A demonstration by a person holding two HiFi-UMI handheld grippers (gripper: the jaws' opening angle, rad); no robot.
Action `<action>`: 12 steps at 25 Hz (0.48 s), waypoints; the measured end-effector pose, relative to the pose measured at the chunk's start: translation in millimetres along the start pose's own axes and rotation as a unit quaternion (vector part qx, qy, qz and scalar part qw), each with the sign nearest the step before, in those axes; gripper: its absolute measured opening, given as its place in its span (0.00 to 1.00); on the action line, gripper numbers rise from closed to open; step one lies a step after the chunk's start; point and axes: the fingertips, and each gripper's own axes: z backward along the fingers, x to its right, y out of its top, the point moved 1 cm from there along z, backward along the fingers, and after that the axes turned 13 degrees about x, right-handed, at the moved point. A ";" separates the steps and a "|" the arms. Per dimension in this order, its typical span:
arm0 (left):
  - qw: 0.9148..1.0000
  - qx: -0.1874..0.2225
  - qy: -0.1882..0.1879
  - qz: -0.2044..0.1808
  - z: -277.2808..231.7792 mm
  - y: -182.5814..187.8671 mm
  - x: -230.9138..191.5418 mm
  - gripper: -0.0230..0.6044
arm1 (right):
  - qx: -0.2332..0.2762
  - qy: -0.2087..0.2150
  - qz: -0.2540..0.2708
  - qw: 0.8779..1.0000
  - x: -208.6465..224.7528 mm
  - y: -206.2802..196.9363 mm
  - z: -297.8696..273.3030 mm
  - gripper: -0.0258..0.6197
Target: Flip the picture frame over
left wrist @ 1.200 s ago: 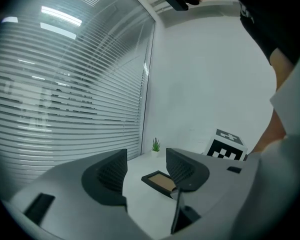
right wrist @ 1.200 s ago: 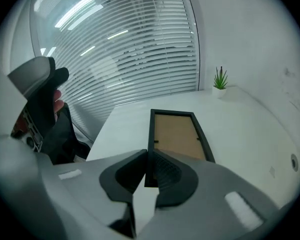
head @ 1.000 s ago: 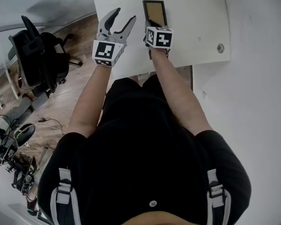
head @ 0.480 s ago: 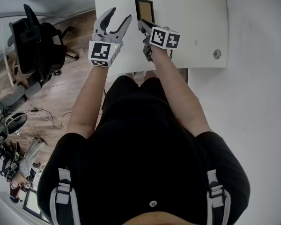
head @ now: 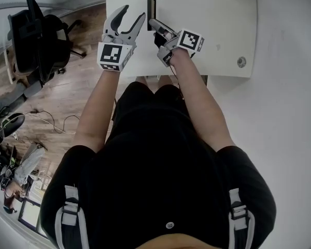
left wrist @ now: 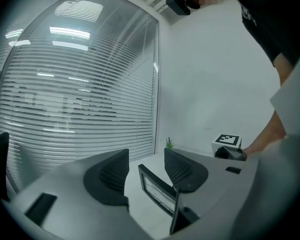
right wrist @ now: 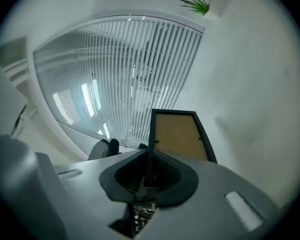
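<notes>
The black picture frame (head: 151, 7) stands on edge above the white table (head: 212, 30), thin side toward the head view. Its brown backing (right wrist: 182, 136) faces the right gripper view; its glazed front (left wrist: 159, 194) faces the left gripper view. My right gripper (head: 154, 25) is shut on the frame's near edge, the rim pinched between its pads (right wrist: 147, 171). My left gripper (head: 133, 13) is just left of the frame with its jaws open and nothing between them (left wrist: 146, 156). Whether the frame's lower edge touches the table is unclear.
A small green plant (right wrist: 195, 5) sits at the table's far side. A round grommet (head: 241, 61) is set in the table's right part. A black office chair (head: 33, 35) stands on the wood floor at left. Window blinds (left wrist: 80, 94) lie beyond the table.
The frame has gone from lying flat, backing up, to standing on edge. My right gripper rolled and rose with it. The left gripper stayed beside it, still open.
</notes>
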 end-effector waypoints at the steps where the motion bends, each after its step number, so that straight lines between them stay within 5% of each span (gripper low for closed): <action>1: 1.000 0.004 0.002 0.000 0.0 -3.1 1.3 0.39 | 0.002 0.010 -0.024 1.000 4.1 -1.2 1.7 0.12; 7: 1.000 -0.018 0.010 0.005 1.8 -15.1 3.7 0.39 | 0.027 0.038 -0.115 0.992 14.2 -2.5 11.5 0.12; 12: 1.000 -0.008 0.009 0.007 2.2 -19.8 4.7 0.39 | 0.025 0.031 -0.124 0.991 31.7 -9.9 15.2 0.12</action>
